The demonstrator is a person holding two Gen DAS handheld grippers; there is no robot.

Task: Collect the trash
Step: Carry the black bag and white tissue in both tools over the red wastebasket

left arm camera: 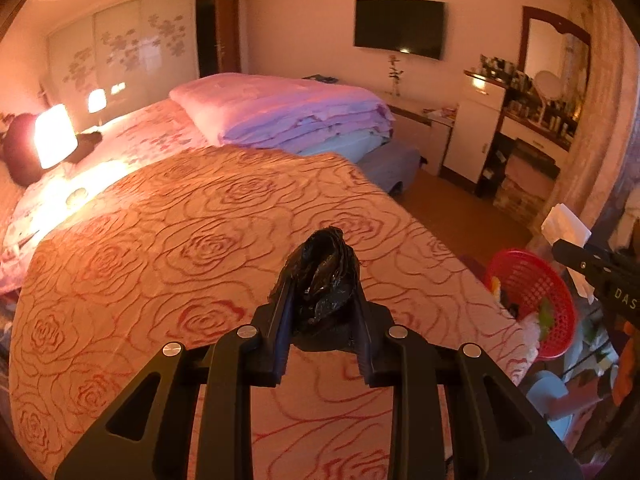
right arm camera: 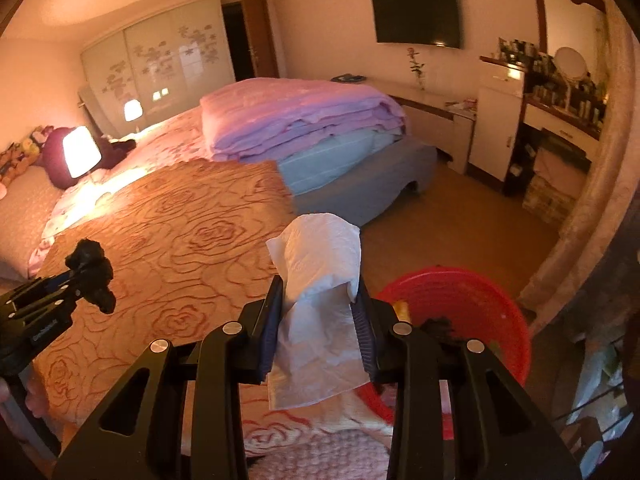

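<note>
Two grippers are loaded, and your reference landmark is the red basket (left arm camera: 532,300).

Left wrist view: your left gripper (left arm camera: 322,280) is clamped on a crumpled black plastic bag (left arm camera: 324,276), which bulges out past the fingertips. It hangs above the rose-patterned bedspread (left arm camera: 180,240), to the left of the red basket. The basket sits off the bed's right edge, with bits of rubbish visible inside. Above the basket, at the frame's right edge, your right gripper (left arm camera: 568,246) appears side-on with a white tissue (left arm camera: 564,224) in its jaws.

Right wrist view: your right gripper (right arm camera: 320,288) is clenched on the white tissue (right arm camera: 320,264); the paper stands up past the fingertips and trails down behind them. The red basket (right arm camera: 480,304) lies just right of the gripper and lower down, partly hidden by the right finger. Well left of the basket, over the bedspread (right arm camera: 180,240), your left gripper (right arm camera: 86,276) holds the black plastic bag (right arm camera: 94,276). A folded purple quilt (right arm camera: 300,120) lies on the bed beyond the basket.
</note>
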